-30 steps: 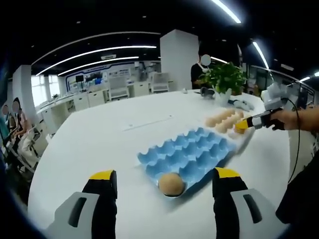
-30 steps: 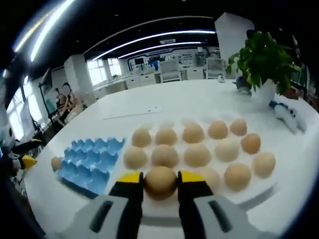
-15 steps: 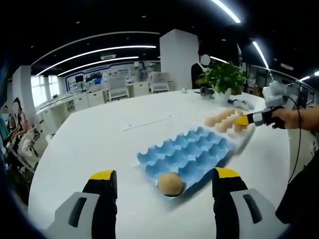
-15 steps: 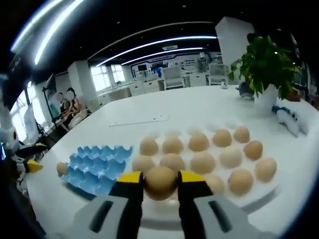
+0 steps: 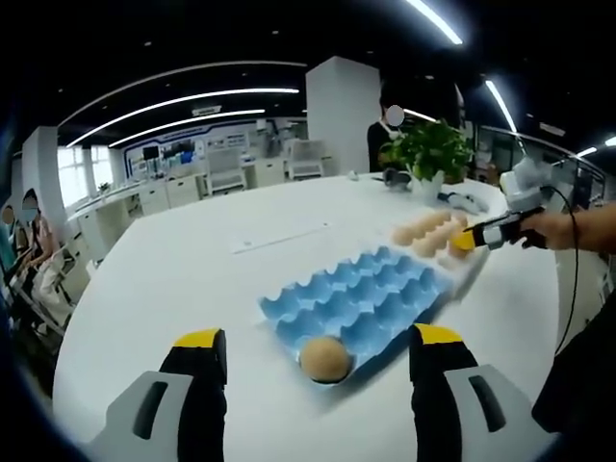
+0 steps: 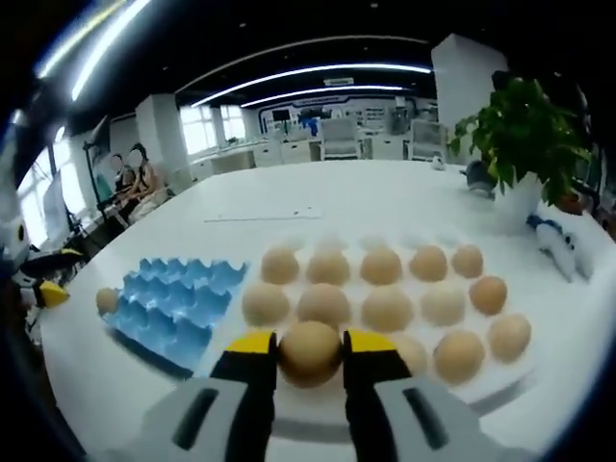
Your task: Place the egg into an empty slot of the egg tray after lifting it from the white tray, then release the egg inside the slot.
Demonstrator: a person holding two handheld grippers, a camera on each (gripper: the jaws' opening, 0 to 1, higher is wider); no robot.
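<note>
My right gripper (image 6: 310,348) is shut on a brown egg (image 6: 310,353), held above the near edge of the white tray (image 6: 500,380), which carries several more eggs (image 6: 387,309). The blue egg tray (image 6: 178,298) lies to its left, with one egg (image 6: 107,301) in its far-left corner slot. In the left gripper view the blue egg tray (image 5: 361,300) sits ahead with that egg (image 5: 325,358) in its nearest slot. My left gripper (image 5: 308,352) hangs open in front of it, holding nothing. The right gripper (image 5: 474,238) shows at the right, over the white tray's eggs (image 5: 423,231).
Everything rests on a large white table (image 5: 192,279). A potted plant (image 6: 520,144) and a small blue-white object (image 6: 558,236) stand at the table's far right. A sheet of paper (image 6: 260,214) lies farther back. Seated people (image 6: 135,183) and office desks fill the background.
The right gripper view has shifted slightly, with the egg still clamped and the white tray a bit nearer. The left gripper has stayed nearly still.
</note>
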